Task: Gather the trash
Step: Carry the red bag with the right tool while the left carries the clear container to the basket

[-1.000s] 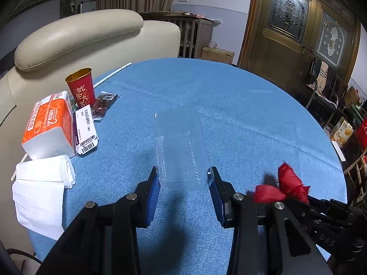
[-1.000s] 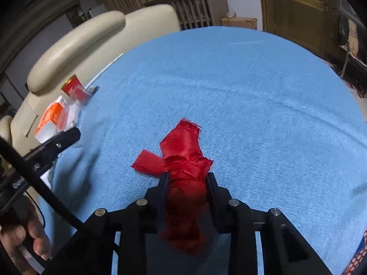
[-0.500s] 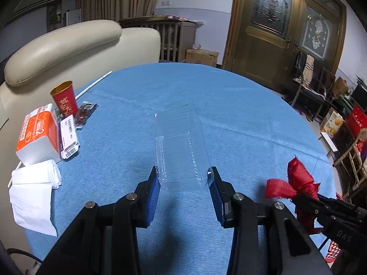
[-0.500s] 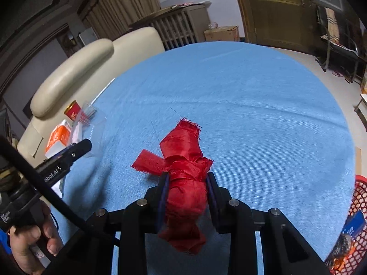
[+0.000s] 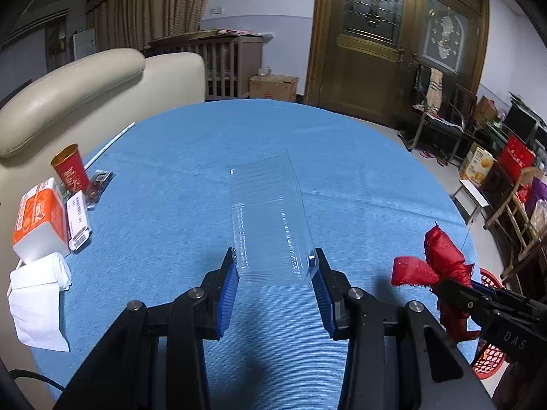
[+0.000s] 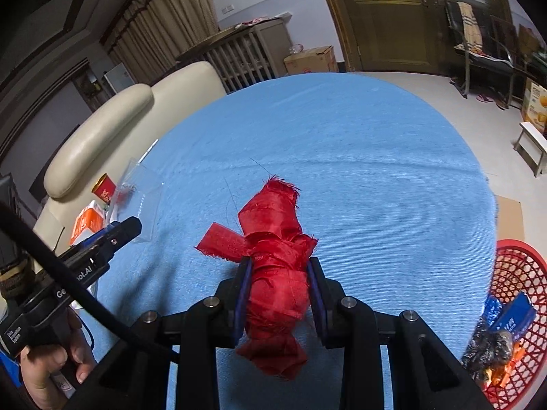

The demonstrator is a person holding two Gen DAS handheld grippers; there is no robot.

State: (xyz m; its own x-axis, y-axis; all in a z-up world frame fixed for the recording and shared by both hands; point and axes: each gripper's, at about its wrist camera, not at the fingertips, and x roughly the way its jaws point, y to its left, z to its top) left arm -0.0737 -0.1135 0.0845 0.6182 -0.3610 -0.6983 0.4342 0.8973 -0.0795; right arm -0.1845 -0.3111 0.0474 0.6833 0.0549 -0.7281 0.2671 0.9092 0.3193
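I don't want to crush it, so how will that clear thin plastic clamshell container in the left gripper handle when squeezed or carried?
The clear thin plastic clamshell container probably flexes easily: its walls look film-thin. It likely weighs little, since the left gripper holds it out by one end without sag. Its smooth surface may slip.

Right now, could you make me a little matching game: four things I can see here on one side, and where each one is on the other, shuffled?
Things:
1. clear plastic box
2. red fabric bundle
3. red paper cup
4. red basket

Places:
A. beside the table, on the floor, holding wrappers
B. gripped by the left tool
C. standing on the blue tablecloth by the tissue pack
D. gripped by the right tool

Pairs: 1-B, 2-D, 3-C, 4-A
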